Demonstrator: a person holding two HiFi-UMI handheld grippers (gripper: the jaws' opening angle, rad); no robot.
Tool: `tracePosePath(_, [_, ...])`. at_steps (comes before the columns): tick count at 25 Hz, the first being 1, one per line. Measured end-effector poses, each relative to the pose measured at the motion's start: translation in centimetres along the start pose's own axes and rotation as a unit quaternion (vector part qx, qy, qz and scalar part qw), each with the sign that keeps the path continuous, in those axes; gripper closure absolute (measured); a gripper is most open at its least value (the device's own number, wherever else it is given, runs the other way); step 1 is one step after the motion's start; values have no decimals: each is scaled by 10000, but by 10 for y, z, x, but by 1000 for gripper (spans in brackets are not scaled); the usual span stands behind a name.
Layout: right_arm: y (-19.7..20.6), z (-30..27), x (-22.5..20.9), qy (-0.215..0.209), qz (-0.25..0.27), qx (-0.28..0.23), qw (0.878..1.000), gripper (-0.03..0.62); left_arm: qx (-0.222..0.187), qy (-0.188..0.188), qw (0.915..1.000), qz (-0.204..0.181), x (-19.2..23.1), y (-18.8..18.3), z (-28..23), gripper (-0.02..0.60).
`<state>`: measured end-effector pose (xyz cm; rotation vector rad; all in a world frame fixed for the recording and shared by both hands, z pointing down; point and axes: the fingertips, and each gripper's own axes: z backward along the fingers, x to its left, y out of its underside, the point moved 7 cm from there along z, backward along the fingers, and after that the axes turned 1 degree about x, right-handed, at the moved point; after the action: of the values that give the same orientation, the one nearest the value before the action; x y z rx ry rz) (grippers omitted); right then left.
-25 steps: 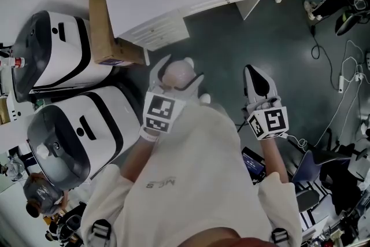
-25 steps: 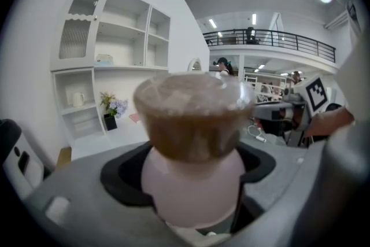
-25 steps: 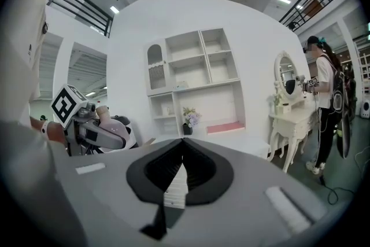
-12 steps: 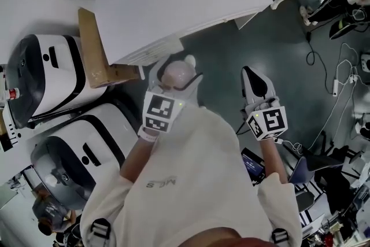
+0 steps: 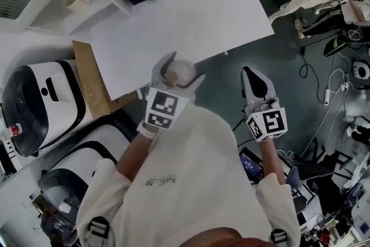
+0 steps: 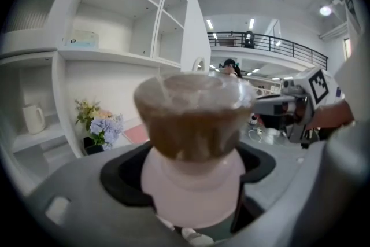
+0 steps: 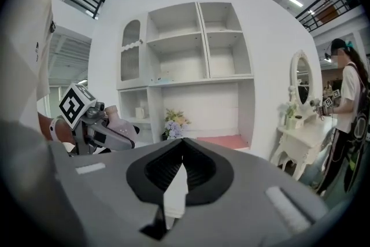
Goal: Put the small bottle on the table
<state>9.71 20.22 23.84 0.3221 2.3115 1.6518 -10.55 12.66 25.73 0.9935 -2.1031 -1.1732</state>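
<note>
One small pale-pink bottle (image 6: 193, 142) with clear cap is grasped in my left claw (image 5: 182, 69), at the white desk (image 5: 191, 14) near edge; my right claw (image 5: 252, 75) is clenched, empty. This looks like the transport step; next I must reach over, lower, release.

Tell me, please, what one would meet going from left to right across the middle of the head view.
White and black machine → cardboard box → left gripper, jaws closed on the small bottle → right gripper, jaws together with nothing between them → white cable on the floor.
</note>
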Motion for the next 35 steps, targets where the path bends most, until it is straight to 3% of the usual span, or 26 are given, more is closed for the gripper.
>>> tracePosePath(12, [-32, -114, -15, -569, 520, 76, 9970, 603, -100, -150, 9996, 215, 98, -26, -64, 172])
tracePosePath(17, [-21, -138, -31, -732, 167, 156, 9971, 603, 84, -92, 9995, 279, 110, -18, -94, 172])
tracePosePath(26, [-7, -188, -66, -940, -61, 285, 9951, 603, 243, -390, 9985, 305, 139, -8, -150, 172])
tracePosePath(35, [14, -246, -97, -867, -130, 261, 9958, 603, 408, -636, 9966, 321, 171, 5, -213, 172])
